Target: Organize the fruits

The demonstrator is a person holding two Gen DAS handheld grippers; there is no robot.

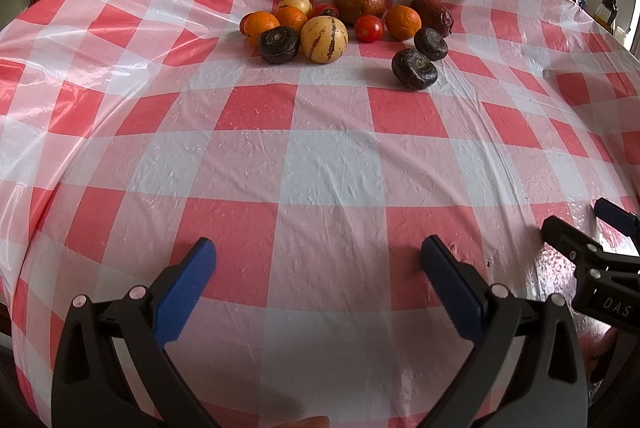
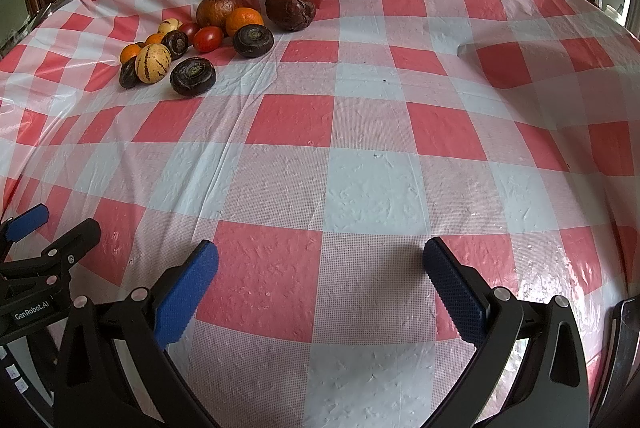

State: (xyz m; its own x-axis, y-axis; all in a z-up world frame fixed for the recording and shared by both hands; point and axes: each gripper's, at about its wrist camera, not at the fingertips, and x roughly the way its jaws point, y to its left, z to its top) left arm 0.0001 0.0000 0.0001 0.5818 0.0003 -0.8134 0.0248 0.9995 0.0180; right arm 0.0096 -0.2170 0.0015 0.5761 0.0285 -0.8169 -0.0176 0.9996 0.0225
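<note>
Nothing sorted yet: both my grippers empty, fruit still in one heap.

My left gripper (image 1: 318, 282) and right gripper (image 2: 320, 284) hang wide open over the checked tablecloth (image 2: 360, 188), gripping nothing. The fruit pile (image 1: 344, 24) lies well apart at my left's twelve o'clock, my right's eleven: oranges (image 1: 403, 22), striped melons (image 1: 324, 39), tomatoes (image 1: 369, 28), dark round fruits (image 1: 414, 69) and a wrinkled apple (image 1: 359, 1), mixed together. I judge all the organizing remains.
</note>
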